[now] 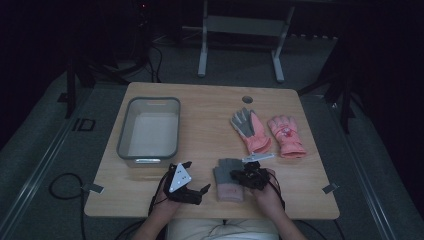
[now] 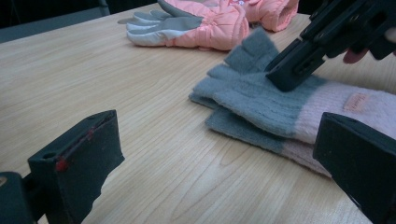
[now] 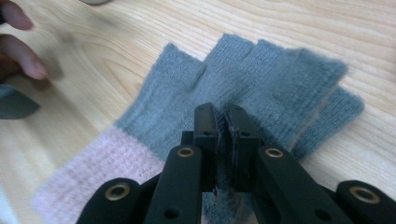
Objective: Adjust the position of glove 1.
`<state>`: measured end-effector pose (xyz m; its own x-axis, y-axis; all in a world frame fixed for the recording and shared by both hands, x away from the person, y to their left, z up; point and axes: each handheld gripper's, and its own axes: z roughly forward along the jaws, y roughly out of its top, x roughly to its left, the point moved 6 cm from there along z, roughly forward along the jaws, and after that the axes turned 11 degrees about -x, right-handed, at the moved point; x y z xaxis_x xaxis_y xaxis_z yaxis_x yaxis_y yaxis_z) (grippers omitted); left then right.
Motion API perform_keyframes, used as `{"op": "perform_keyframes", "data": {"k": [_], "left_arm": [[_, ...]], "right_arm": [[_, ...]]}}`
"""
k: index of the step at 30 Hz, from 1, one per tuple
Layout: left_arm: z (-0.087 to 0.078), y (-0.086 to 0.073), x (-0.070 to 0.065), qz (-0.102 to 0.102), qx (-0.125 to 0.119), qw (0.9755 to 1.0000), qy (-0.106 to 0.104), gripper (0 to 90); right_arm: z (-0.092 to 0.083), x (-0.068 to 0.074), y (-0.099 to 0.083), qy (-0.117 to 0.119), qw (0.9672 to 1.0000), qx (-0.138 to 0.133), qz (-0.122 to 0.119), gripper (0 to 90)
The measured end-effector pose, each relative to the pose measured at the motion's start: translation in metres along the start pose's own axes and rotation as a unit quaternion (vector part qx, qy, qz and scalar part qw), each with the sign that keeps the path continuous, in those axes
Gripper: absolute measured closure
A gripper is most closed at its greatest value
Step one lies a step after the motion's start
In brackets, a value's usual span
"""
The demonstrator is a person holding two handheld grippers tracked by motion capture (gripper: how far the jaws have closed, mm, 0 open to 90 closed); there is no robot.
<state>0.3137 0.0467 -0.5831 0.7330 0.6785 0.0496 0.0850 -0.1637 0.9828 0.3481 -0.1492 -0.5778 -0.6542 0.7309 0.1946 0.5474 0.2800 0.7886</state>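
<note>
Right gripper [image 3: 223, 116] jaws pinched on grey fingerless glove [image 3: 243, 88] beneath; left gripper [image 2: 210, 154] agape, just beside.

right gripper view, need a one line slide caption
Right gripper with its fingers shut on a pinch of the grey and pink fingerless gloves, which lie on the wooden table.

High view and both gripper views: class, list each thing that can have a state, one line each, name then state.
Grey and pink gloves: stacked flat on the table, pinched by the right gripper.
Right gripper: shut on the grey knit.
Left gripper: open, nothing between its jaws.
Grey bin: upright, nothing in it.
Coral glove with grey palm: lying flat, palm up.
Pink glove: lying flat beside it.
</note>
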Motion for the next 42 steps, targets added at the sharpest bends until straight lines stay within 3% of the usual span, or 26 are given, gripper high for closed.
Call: {"op": "perform_keyframes", "data": {"k": [8, 12, 15, 16, 19, 22, 24, 25, 26, 29, 32, 34, 39, 41, 42], "left_arm": [[0.001, 0.000, 0.001, -0.001, 0.001, 0.9998, 0.019, 0.8], [0.003, 0.000, -0.003, 0.027, 0.007, 0.9994, 0.019, 0.8], [0.004, 0.000, -0.006, 0.033, 0.018, 0.9990, 0.025, 0.8], [0.003, 0.002, -0.007, 0.028, 0.018, 0.9992, 0.023, 4.3], [0.003, 0.011, -0.016, 0.012, 0.017, 0.9998, 0.005, 6.0], [0.005, 0.021, -0.032, 0.036, 0.031, 0.9986, -0.021, 6.5], [0.008, 0.024, -0.046, 0.049, 0.047, 0.9965, -0.049, 6.5], [0.008, 0.024, -0.046, 0.049, 0.047, 0.9965, -0.049, 6.5], [0.009, 0.027, -0.060, 0.055, 0.045, 0.9938, -0.085, 6.5], [0.013, 0.027, -0.074, 0.077, 0.054, 0.9878, -0.124, 6.5], [0.019, 0.024, -0.080, 0.101, 0.063, 0.9828, -0.141, 6.6], [0.021, 0.022, -0.083, 0.121, 0.057, 0.9815, -0.137, 7.3], [0.030, 0.013, -0.081, 0.147, 0.084, 0.9758, -0.139, 14.1], [0.034, 0.011, -0.079, 0.146, 0.092, 0.9739, -0.147, 14.4], [0.036, 0.008, -0.079, 0.149, 0.101, 0.9719, -0.152, 16.0]], "right_arm": [[0.002, 0.000, -0.005, -0.009, 0.9999, -0.007, -0.007, 77.1], [-0.010, 0.000, 0.002, -0.011, 0.9997, -0.020, -0.007, 71.2], [-0.018, -0.004, 0.007, -0.017, 0.9994, -0.029, -0.009, 69.2], [-0.025, -0.013, 0.013, -0.030, 0.9988, -0.037, -0.011, 68.2], [-0.033, -0.026, 0.020, -0.035, 0.9984, -0.045, -0.005, 64.3], [-0.038, -0.033, 0.027, -0.027, 0.9982, -0.052, -0.016, 58.6], [-0.038, -0.036, 0.031, -0.023, 0.9982, -0.050, -0.022, 57.2], [-0.037, -0.038, 0.033, -0.020, 0.9981, -0.051, -0.028, 56.3], [-0.035, -0.039, 0.034, -0.014, 0.9982, -0.048, -0.032, 56.1], [-0.028, -0.042, 0.034, -0.003, 0.9988, -0.036, -0.034, 56.2], [-0.017, -0.044, 0.032, 0.003, 0.9992, -0.022, -0.035, 56.0], [-0.009, -0.045, 0.030, 0.008, 0.9992, -0.018, -0.034, 55.0], [0.008, -0.050, 0.025, 0.002, 0.9991, -0.003, -0.042, 51.6], [0.011, -0.052, 0.022, 0.000, 0.9991, 0.004, -0.042, 49.3], [0.013, -0.053, 0.021, -0.003, 0.9991, 0.007, -0.042, 47.9]]}}
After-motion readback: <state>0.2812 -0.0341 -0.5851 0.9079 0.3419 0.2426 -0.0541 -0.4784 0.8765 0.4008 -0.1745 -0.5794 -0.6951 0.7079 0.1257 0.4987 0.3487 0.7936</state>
